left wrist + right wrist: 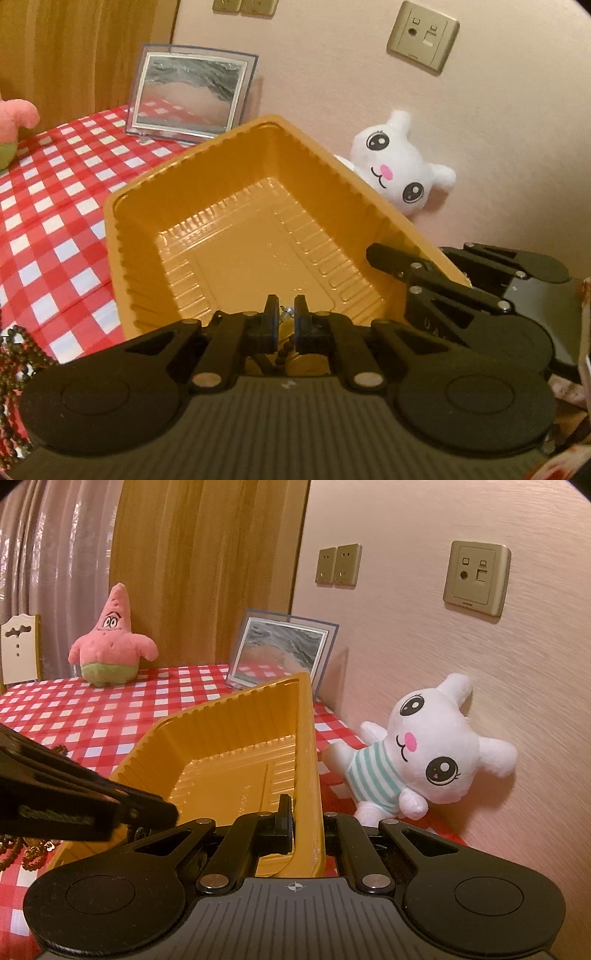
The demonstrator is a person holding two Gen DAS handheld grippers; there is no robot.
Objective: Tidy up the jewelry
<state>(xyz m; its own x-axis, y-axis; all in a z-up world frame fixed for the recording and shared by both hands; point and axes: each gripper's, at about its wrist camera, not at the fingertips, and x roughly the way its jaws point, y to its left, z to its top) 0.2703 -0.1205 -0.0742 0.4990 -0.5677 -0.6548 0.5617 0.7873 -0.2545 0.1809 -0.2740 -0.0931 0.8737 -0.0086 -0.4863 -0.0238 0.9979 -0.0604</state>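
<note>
A red-and-white checked table (110, 716) carries a tilted yellow plastic tray (236, 229), its far side raised, with a white plush cat (436, 749) against the wall, a pink starfish plush (110, 642) and a framed mirror (192, 92) behind. The right gripper (301, 823) has its jaws clamped on the tray's right-hand wall, while the left gripper (286, 321), at the tray's near edge, has its jaws narrowed on a small clear-stoned piece of jewelry (285, 316) with a beaded strand hanging below. Dark bead necklaces (16, 354) lie heaped on the table left of the tray.
</note>
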